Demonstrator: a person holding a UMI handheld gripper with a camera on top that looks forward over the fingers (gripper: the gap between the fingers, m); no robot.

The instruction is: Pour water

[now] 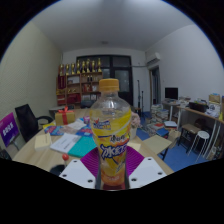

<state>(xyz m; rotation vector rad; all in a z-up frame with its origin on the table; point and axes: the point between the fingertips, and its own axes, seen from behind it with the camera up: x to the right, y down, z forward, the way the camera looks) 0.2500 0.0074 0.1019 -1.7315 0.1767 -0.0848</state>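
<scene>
Bottle in close-up: a clear plastic bottle w/ orange screw cap and yellow-pink label [111, 140] fills the middle of the gripper view, upright, standing between the two fingers of the tool [112, 178]. Pale finger bodies show low at either side of the bottle's base; whether the pads actually press the plastic can't be made out, so I can't tell if the tool is clamped on it or just spread around it. Liquid inside looks pale yellow, reaching up near the shoulder.

Beyond the bottle: a cluttered light surface [45, 155] w/ scattered papers, and a purple sheet [128, 162] just behind the label. Further back, a wooden shelf unit [80, 85] against the far wall. No cup or glass to pour into is visible.

Judgement: task looks early, cap on, nothing tipped. To do this step well, grip at the label's mid-height, squeeze only enough to hold w/o buckling thin plastic, keep it vertical. Cap likely needs removing before any pour, and a receiving vessel needs locating first.
</scene>
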